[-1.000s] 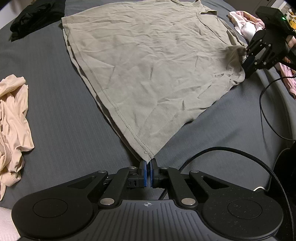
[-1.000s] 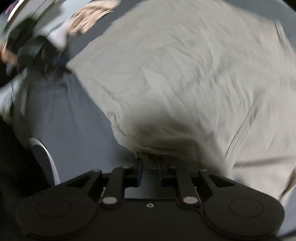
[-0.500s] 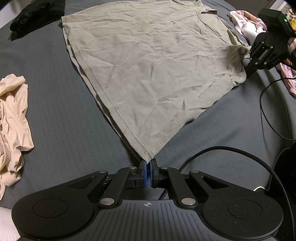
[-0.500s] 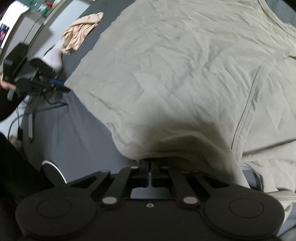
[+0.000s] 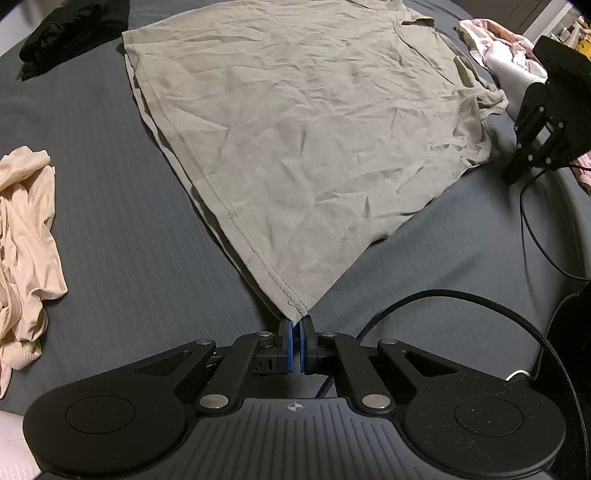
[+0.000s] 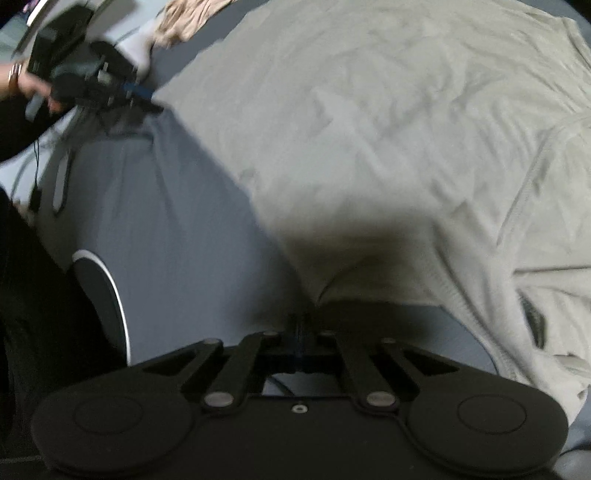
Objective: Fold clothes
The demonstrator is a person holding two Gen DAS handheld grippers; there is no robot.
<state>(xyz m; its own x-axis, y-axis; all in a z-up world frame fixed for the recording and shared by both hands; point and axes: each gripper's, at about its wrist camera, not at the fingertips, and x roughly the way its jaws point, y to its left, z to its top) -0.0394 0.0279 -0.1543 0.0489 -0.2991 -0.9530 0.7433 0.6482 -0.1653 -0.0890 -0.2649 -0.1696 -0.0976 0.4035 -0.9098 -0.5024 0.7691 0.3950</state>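
The limp, light, wrinkled khaki cotton T-shirt (image 5: 306, 147) on the grey bedspread (image 5: 110, 240) wants corner holds: the left gripper (image 5: 295, 334) is clamped on its near hem corner, and the right gripper (image 6: 300, 332) has its tongs together at the shirt's edge, though whether cloth is pinched there cannot be told.

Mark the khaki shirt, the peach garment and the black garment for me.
khaki shirt (image 5: 314, 140), left wrist view, middle of body.
peach garment (image 5: 26, 236), left wrist view, crumpled centre.
black garment (image 5: 70, 29), left wrist view, centre of heap.

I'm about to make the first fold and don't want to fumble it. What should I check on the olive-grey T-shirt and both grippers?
1. Left gripper shut on hem corner of olive-grey wrinkled T-shirt: ok.
2. Right gripper shut: ok.
3. Right gripper holding cloth: cannot tell.
4. Shirt flat on dark grey bedsheet: not ok, sleeve side bunched.
5. Crumpled peach garment clear of shirt: ok.
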